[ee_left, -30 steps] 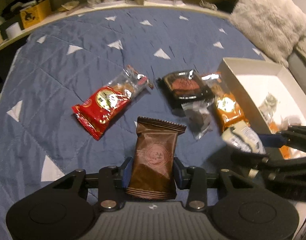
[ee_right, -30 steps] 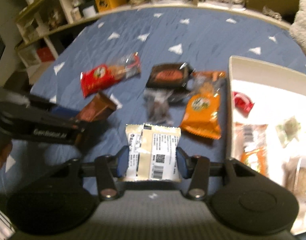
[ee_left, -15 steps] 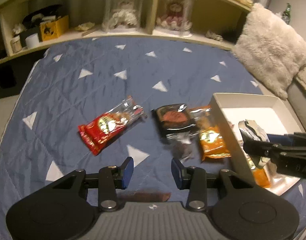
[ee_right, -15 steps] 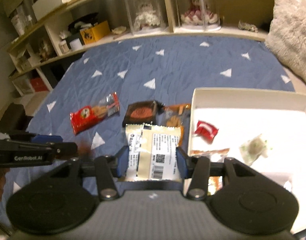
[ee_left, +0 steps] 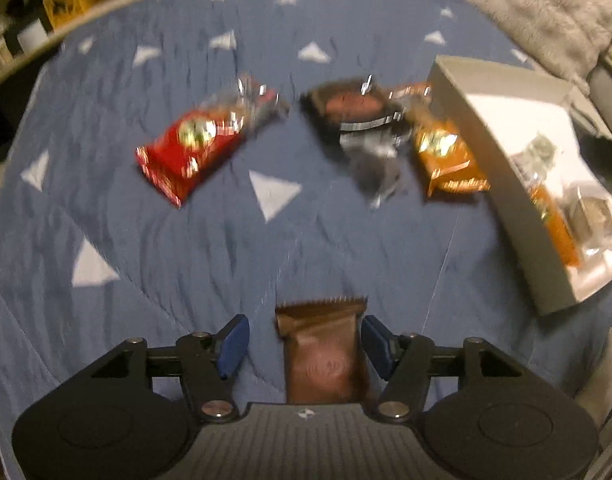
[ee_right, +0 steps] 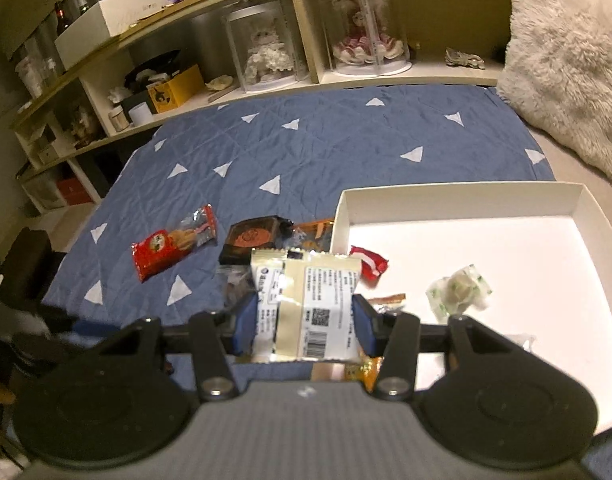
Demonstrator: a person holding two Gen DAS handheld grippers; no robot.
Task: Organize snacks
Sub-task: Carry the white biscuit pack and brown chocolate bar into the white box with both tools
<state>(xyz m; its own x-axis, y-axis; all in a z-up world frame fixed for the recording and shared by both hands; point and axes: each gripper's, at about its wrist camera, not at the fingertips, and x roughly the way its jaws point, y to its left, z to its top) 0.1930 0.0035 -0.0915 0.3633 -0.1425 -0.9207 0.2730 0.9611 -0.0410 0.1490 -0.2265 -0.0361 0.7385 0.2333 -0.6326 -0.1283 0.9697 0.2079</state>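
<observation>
My left gripper (ee_left: 305, 344) points down at the blue quilt (ee_left: 186, 260) and its jaws are opening. A brown snack packet (ee_left: 322, 356) lies between the blue pads, and the left pad stands clear of it. Beyond it lie a red packet (ee_left: 190, 148), a black packet (ee_left: 354, 108), a clear dark packet (ee_left: 376, 168) and an orange packet (ee_left: 446, 156). My right gripper (ee_right: 304, 326) is shut on a cream packet (ee_right: 306, 300) with a barcode, held at the near left corner of the white box (ee_right: 458, 196).
The box (ee_left: 502, 184) holds a red-and-white sweet (ee_right: 368, 262), a green-and-white wrapped sweet (ee_right: 458, 290) and orange packets. A shelf (ee_right: 306, 80) with doll cases runs along the far edge of the quilt. A fluffy cushion (ee_right: 566, 60) lies at the far right.
The left gripper, shut on the brown packet a second ago, has let it go and its jaws stand wider. The right gripper has risen with the cream packet and moved toward the box.
</observation>
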